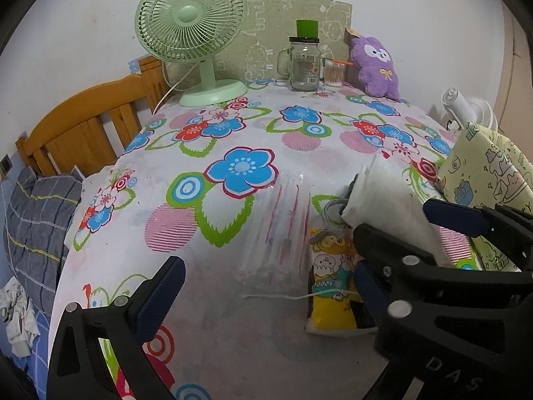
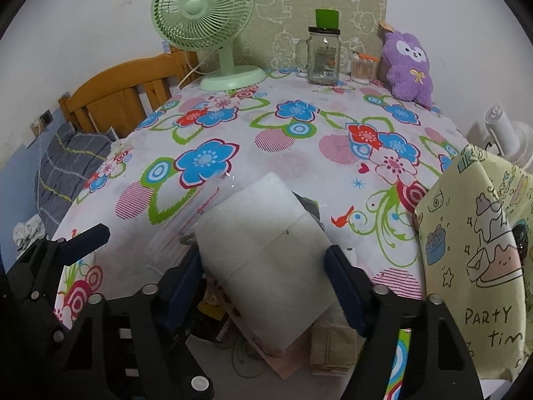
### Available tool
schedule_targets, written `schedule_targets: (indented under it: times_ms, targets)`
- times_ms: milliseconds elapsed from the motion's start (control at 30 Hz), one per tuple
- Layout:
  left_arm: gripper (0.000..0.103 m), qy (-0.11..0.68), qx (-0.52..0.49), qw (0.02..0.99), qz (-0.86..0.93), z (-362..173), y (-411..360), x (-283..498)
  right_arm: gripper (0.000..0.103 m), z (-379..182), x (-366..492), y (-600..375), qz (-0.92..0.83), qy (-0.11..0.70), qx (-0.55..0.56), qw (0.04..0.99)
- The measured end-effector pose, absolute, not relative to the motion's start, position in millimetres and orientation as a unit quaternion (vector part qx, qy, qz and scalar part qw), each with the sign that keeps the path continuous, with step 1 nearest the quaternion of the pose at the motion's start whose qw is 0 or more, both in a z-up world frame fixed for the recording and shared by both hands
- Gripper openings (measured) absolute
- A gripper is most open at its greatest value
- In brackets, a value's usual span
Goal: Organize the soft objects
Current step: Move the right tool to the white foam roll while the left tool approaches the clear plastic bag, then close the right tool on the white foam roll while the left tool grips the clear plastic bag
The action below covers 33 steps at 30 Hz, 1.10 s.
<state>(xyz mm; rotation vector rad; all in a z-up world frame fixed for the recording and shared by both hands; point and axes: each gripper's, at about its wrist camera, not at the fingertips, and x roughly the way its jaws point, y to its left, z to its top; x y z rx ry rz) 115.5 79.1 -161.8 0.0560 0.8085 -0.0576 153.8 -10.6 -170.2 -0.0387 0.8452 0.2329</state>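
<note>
- Left wrist view: The left gripper (image 1: 266, 286) hangs over the flower-print table (image 1: 233, 116) with its jaws spread wide and nothing between them, pitched downward towards the near edge.
- Beyond its right finger, the right gripper (image 1: 393, 230) comes in from the right with a white soft pad (image 1: 383, 196) between its jaws, raised above a yellow cartoon-print pack (image 1: 333, 286).
- A clear plastic packet (image 1: 283, 230) lies flat beside that pack.
- A pale yellow gift bag (image 1: 486, 180) stands at the right edge.
- A purple plush toy (image 1: 376, 66) sits propped at the back, near a green fan (image 1: 193, 30) and a glass jar (image 1: 304, 63).
- By the look of it the sorting is at an early stage: soft things are scattered and none can be seen inside the bag.

- Right wrist view: The right gripper (image 2: 266, 263) is tilted down, its jaws pressing both sides of the white soft pad (image 2: 266, 243), which fills the gap between them.
- Under the pad, a brown paper item (image 2: 333, 350) and other loose pieces crowd the near edge.
- The gift bag (image 2: 479, 233) stands just to the right, its opening not visible.
- The plush toy (image 2: 409, 66) waits well apart at the far side.
- The left gripper's finger (image 2: 86, 236) shows at lower left, touching nothing.
</note>
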Motion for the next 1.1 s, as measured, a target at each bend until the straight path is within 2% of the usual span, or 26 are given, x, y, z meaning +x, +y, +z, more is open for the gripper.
schedule_targets:
  times_ms: [100, 300, 367, 500, 600, 633, 700, 767, 800, 867, 1100]
  targets:
    - [0.101, 0.39, 0.027, 0.92, -0.028, -160, 80, 118, 0.057, -166, 154, -9, 0.118, 0.404, -0.022, 0.907]
    - [0.1, 0.382, 0.029, 0.924, -0.016, -158, 83, 125, 0.041, -164, 158, -8, 0.123, 0.403, -0.015, 0.907]
    - [0.089, 0.38, 0.026, 0.925, -0.015, -158, 85, 129, 0.037, -163, 159, -8, 0.125, 0.404, -0.009, 0.906]
    - [0.074, 0.386, 0.013, 0.922, -0.024, -161, 89, 134, 0.03, -164, 164, -6, 0.127, 0.406, -0.005, 0.905]
    - [0.056, 0.395, 0.008, 0.918, -0.031, -164, 91, 137, 0.026, -165, 167, -3, 0.128, 0.409, -0.009, 0.904]
    - [0.047, 0.399, 0.007, 0.916, -0.035, -165, 91, 138, 0.026, -166, 167, -2, 0.128, 0.409, -0.009, 0.903]
    - [0.041, 0.404, 0.007, 0.914, -0.043, -168, 89, 139, 0.023, -166, 168, -1, 0.13, 0.41, -0.009, 0.903]
    - [0.029, 0.406, 0.009, 0.912, -0.052, -170, 86, 138, 0.022, -167, 169, -1, 0.131, 0.411, -0.005, 0.902]
    - [0.028, 0.406, 0.01, 0.912, -0.055, -169, 85, 138, 0.021, -167, 169, -1, 0.131, 0.411, -0.005, 0.902]
    - [0.018, 0.403, 0.007, 0.914, -0.055, -167, 85, 139, 0.02, -166, 170, -1, 0.131, 0.412, -0.002, 0.901]
    - [0.007, 0.394, 0.001, 0.917, -0.062, -157, 84, 137, 0.017, -161, 168, -3, 0.127, 0.408, 0.002, 0.904]
